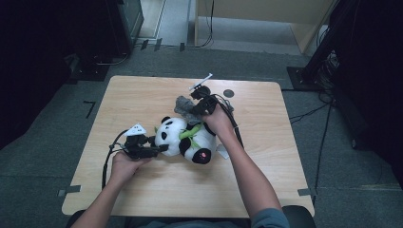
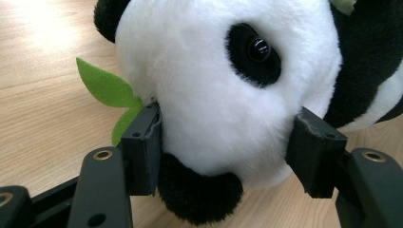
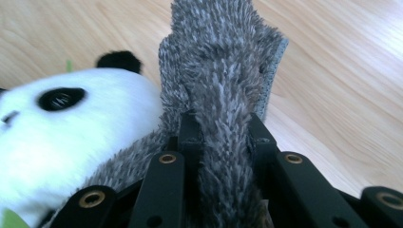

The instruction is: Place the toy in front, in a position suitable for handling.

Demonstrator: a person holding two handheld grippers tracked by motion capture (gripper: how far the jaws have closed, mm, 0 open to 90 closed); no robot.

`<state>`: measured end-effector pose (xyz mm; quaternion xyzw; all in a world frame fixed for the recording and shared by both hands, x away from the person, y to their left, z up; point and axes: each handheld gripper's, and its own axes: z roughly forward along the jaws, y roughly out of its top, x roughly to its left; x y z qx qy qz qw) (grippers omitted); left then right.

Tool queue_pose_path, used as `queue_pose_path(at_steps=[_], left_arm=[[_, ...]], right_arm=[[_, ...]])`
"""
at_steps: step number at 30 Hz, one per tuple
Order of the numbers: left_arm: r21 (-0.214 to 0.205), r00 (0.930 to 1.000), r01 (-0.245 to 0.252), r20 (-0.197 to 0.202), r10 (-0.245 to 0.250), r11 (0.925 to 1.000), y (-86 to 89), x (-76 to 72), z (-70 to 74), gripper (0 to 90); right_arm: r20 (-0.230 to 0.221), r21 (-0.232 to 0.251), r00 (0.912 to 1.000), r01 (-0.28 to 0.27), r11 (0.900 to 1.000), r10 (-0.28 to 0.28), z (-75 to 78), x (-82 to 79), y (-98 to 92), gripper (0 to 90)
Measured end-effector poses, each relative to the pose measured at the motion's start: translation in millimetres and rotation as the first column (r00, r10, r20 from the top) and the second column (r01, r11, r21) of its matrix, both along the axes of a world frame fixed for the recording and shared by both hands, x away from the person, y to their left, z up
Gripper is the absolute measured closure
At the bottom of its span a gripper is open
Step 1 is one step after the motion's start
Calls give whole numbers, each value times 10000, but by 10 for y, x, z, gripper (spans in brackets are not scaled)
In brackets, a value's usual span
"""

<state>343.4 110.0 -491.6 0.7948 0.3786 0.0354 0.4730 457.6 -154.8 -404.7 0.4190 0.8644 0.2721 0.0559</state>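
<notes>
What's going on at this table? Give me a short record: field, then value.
Surface: wooden table
Toy: plush panda lying on the table, with green felt leaves by its head
Left gripper: jaws on either side of the panda's head, pads against the fur
Right gripper: jaws clamped on a piece of grey furry cloth
Cloth position: beside and partly against the panda
Person: two forearms reach in from the near edge

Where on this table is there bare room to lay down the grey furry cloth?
Bare wood lies along the table's near edge between the forearms, across its left side, and at the right side past the right gripper. The middle is crowded: plush panda, grey furry cloth, left gripper.
</notes>
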Motion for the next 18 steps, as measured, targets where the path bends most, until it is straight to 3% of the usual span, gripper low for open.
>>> queue_pose_path(at_steps=[5,10,18], left_arm=[[-70,10000,13,13,-13,10000,8,4,-10,365],[-91,10000,13,72,-13,10000,8,0,-15,363],[-123,9998,72,172,-70,9999,14,-2,-25,348]], right_arm=[[49,-226,9996,275,9994,-274,45,-8,-205,743],[158,-148,9988,471,9988,-468,85,-26,-339,742],[1011,406,9949,-78,9991,36,355,-116,-210,738]])
